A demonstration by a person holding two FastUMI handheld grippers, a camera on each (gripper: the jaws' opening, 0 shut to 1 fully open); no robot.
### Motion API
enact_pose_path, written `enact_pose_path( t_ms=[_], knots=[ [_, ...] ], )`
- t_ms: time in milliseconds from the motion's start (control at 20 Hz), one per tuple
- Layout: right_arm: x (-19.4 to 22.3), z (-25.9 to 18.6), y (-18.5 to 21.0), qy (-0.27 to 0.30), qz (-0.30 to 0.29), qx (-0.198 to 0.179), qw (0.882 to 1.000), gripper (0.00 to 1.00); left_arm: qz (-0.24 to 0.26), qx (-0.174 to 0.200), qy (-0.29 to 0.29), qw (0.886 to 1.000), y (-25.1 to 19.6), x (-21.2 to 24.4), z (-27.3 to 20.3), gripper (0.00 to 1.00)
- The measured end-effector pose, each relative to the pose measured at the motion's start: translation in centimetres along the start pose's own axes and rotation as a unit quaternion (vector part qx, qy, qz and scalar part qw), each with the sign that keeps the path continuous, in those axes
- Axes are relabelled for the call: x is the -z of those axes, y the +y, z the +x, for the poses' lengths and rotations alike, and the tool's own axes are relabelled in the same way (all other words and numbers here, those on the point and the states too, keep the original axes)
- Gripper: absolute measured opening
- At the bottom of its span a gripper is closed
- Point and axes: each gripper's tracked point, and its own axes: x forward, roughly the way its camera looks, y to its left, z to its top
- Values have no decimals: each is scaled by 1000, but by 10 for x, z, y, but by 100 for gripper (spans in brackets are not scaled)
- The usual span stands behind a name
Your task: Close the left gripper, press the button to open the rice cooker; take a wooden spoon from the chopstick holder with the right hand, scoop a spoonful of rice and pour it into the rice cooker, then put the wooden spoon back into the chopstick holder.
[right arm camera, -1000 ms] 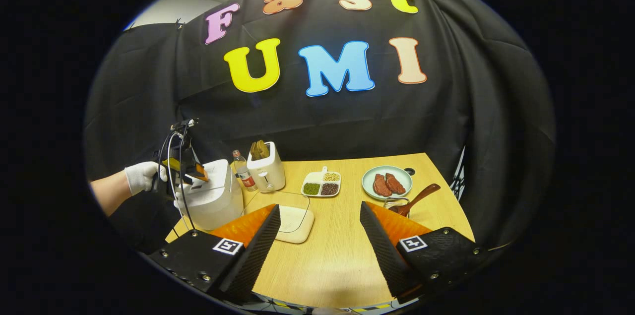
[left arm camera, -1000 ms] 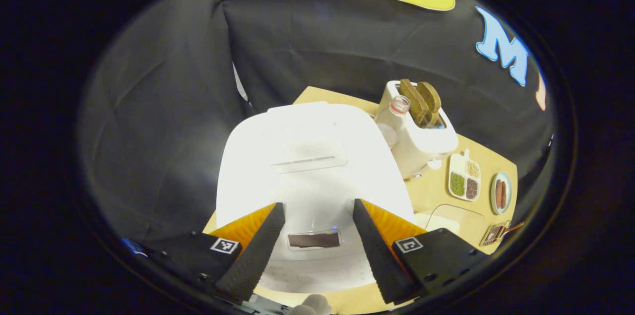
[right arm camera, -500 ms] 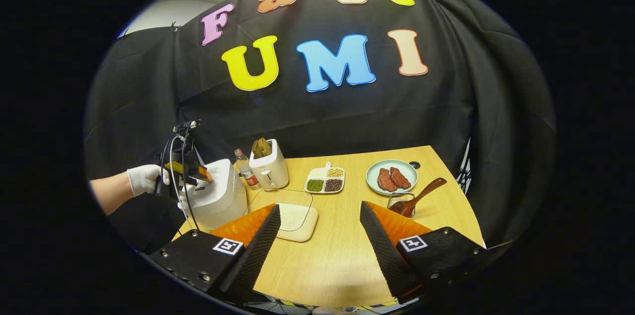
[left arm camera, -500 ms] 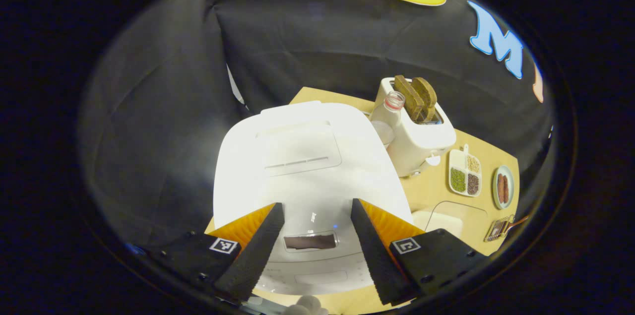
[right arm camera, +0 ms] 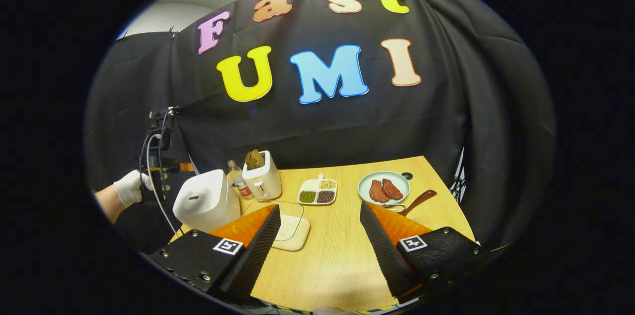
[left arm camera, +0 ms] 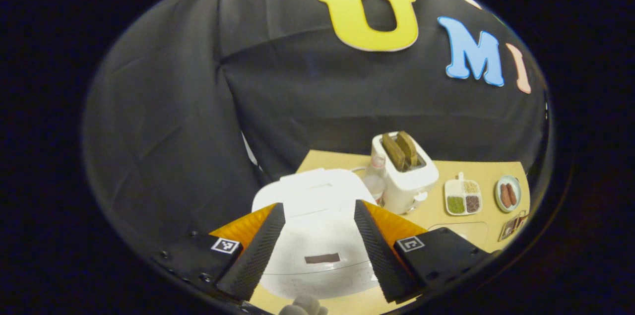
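Toaster (right arm camera: 263,180) right of rice cooker (right arm camera: 207,201)

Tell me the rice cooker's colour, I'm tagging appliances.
White, with a small dark panel on its front. The rice cooker shows best in the left gripper view.

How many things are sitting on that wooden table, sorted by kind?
Appliances: 2, the rice cooker and toaster.
Food dishes: 2, the divided dish and plate of meat.
Bottle: 1.
Lidded rice tray: 1.
Wire holder with wooden spoon: 2.
Total: 8.
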Motion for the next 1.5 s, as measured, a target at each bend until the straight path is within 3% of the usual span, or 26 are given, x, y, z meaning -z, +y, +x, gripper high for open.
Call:
enact_pose_path(
  t_ms=[250, 500, 550, 600, 950, 1250, 1500],
  knots=[
    [-34, -9, -5, -60, -22, 16, 998, 98, -2, 32, -157, 987, -27, -57, -123, 99],
    [-63, -25, -7, -126, -31, 34, 991, 98, -41, 72, -238, 968, -51, -67, -240, 100],
    [-67, -27, -5, -134, -31, 34, 990, 94, -42, 71, -248, 965, -48, -69, -255, 100],
    [-71, -29, -4, -141, -32, 33, 989, 98, -44, 77, -253, 963, -51, -67, -271, 100],
    [-88, -47, 0, -181, -44, 47, 981, 98, -49, 102, -241, 964, -73, -36, -312, 100],
    [-92, -55, 4, -189, -43, 46, 980, 98, -23, 106, -270, 957, -86, -45, -333, 96],
    [-91, -57, 4, -186, -49, 48, 980, 98, -45, 119, -258, 958, -87, -44, -335, 99]
  ],
)
